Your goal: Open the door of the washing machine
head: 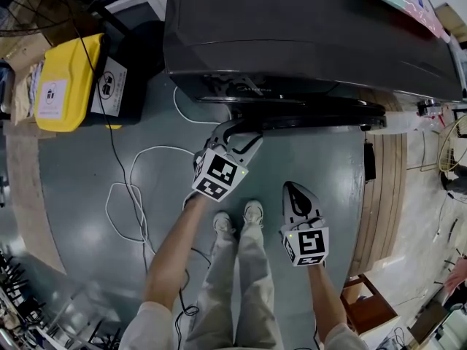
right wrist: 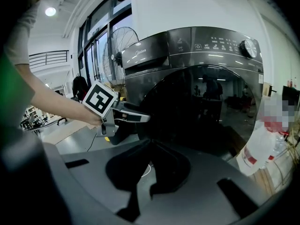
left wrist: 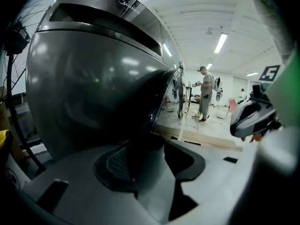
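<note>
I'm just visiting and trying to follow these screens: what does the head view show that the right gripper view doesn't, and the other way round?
Only the head view: a yellow bin, a white cable looping on the floor, and the person's shoes.
Only the right gripper view: the dial and control panel on the washing machine, and the dark glass front of its door.
Both: the washing machine and the left hand-held gripper at the door's edge.

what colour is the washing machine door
Glossy black door, reflecting the room; the right gripper view shows it best.
</note>
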Action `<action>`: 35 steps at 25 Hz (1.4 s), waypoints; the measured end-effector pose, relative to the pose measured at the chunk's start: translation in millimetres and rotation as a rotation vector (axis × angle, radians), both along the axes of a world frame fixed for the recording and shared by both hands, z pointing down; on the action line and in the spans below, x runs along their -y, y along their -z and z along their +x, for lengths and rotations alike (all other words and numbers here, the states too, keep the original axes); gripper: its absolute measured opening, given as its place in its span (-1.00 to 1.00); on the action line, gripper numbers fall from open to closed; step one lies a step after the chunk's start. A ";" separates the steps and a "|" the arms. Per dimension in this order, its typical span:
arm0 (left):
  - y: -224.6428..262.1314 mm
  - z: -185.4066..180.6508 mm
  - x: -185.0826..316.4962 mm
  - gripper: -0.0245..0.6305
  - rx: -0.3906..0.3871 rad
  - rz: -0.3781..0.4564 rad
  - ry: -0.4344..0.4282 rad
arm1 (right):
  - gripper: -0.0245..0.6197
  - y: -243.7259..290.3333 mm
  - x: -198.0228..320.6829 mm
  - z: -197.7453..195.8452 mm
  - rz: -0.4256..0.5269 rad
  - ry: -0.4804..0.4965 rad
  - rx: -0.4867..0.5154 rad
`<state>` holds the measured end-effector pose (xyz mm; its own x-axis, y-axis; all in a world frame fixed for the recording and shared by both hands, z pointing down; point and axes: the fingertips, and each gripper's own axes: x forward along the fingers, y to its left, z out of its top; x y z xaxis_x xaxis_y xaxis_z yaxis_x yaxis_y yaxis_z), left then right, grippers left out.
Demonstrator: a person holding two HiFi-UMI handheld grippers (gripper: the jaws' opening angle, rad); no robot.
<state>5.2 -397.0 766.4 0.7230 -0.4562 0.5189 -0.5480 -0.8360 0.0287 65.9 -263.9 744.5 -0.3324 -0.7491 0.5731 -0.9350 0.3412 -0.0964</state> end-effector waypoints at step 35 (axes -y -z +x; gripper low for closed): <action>-2.6 0.1 -13.6 -0.41 0.027 0.005 -0.013 | -0.93 1.8 -5.6 4.1 -0.009 0.034 0.016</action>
<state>5.2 -383.5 769.0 0.7145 -0.4492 0.5363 -0.5376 -0.8432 0.0100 70.0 -258.3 742.7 -0.3664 -0.7321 0.5743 -0.9214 0.3715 -0.1143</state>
